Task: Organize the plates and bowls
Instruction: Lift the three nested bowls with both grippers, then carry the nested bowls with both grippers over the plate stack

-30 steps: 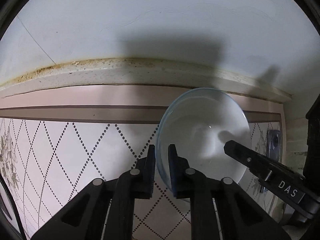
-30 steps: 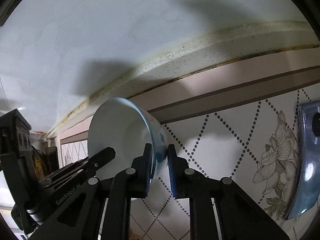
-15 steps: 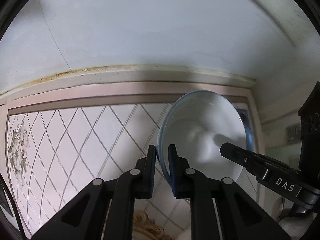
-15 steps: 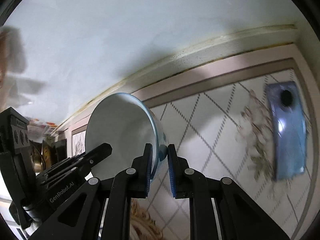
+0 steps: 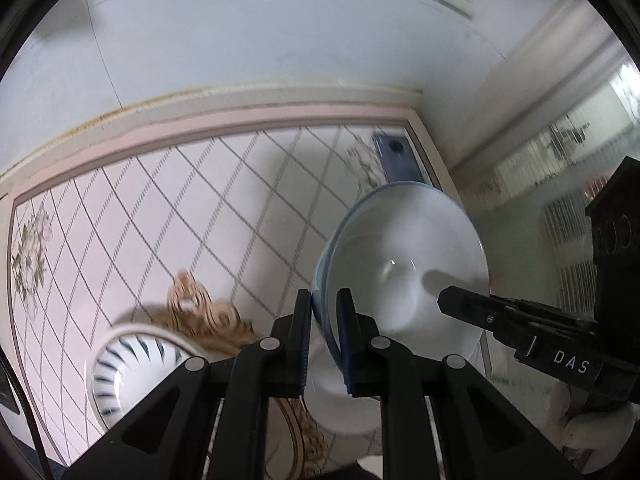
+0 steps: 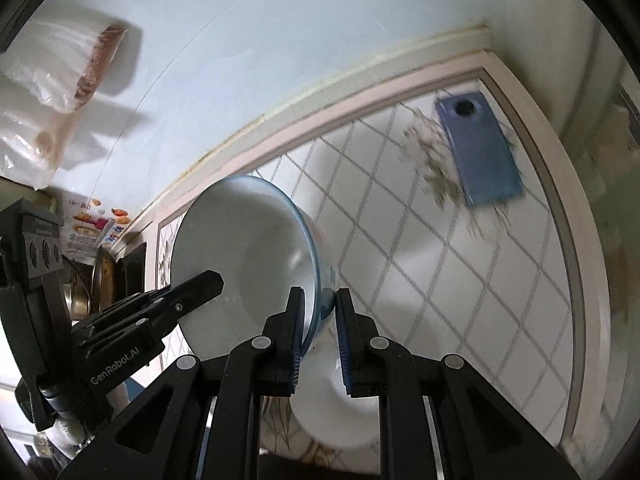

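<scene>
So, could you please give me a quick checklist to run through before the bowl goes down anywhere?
1. Left hand-held gripper clamped on the bowl rim: ok.
2. Right hand-held gripper clamped on the opposite rim: ok.
3. Bowl clear of the tablecloth: ok, it is lifted and tilted.
4. Bowl empty: ok, nothing shows inside.
5. Striped bowl and white plate below, clear of the carried bowl: cannot tell how much gap there is.
6. Phone at the far corner, out of the way: ok.
</scene>
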